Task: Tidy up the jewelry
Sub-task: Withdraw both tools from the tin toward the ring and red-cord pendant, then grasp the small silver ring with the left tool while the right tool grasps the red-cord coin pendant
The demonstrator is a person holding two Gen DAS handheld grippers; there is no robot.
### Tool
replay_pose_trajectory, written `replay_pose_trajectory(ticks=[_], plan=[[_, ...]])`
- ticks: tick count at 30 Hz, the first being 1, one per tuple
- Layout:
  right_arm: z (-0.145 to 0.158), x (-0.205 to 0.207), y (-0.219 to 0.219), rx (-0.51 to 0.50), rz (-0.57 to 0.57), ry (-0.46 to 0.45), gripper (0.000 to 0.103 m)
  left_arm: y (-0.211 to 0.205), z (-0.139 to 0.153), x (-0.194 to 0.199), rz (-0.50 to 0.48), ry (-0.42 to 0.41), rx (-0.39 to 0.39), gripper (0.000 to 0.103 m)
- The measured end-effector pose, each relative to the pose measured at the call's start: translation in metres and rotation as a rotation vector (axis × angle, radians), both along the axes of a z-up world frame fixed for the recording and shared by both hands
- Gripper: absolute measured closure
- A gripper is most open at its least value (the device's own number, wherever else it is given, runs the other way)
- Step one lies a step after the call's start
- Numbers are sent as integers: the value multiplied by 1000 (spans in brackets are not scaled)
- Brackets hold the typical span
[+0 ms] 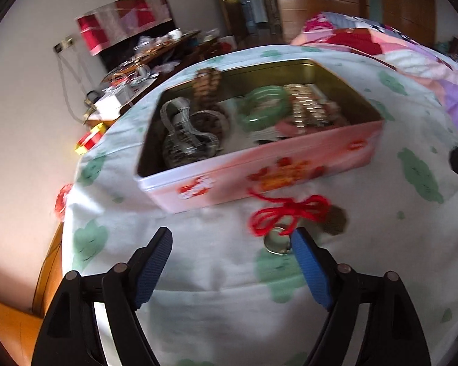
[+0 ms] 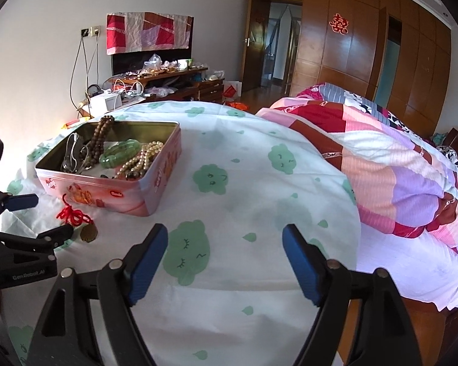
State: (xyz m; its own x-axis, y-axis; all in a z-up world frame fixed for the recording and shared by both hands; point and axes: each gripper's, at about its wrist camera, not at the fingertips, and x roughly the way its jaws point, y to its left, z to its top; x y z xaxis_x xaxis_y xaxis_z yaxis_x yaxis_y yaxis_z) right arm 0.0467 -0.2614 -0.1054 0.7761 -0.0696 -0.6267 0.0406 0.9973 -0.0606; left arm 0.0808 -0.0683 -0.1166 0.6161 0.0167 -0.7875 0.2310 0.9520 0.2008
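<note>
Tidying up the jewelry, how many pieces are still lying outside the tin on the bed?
1: the red cord pendant on the sheet, in front of the pink tin, beside the open left gripper.

The left wrist view looks forward and down from close to the bed (image 1: 216, 277), the pink tin (image 1: 259, 167) filling its middle. The right wrist view sits farther back and to the right, facing the room. Both share the tin (image 2: 116, 195), the red string (image 2: 73, 215) and the far wall.
</note>
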Motion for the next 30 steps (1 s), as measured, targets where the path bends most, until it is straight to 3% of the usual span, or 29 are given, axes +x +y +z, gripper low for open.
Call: replay_pose_trajectory(ticks=[8, 15, 19, 20, 21, 30], plan=[[-1, -3, 11, 14, 41, -5, 23, 58, -3, 2, 120, 3, -82, 21], [-2, -4, 38, 4, 137, -1, 23, 54, -4, -2, 75, -33, -55, 22], [-5, 4, 52, -12, 185, 22, 23, 52, -1, 0, 24, -18, -103, 61], [-6, 6, 55, -22, 188, 28, 23, 50, -1, 0, 3, -12, -108, 79], [-8, 10, 60, -28, 196, 39, 23, 49, -1, -1, -11, -4, -114, 83], [-9, 23, 85, -28, 266, 87, 24, 62, 4, -5, -3, -2, -145, 83]])
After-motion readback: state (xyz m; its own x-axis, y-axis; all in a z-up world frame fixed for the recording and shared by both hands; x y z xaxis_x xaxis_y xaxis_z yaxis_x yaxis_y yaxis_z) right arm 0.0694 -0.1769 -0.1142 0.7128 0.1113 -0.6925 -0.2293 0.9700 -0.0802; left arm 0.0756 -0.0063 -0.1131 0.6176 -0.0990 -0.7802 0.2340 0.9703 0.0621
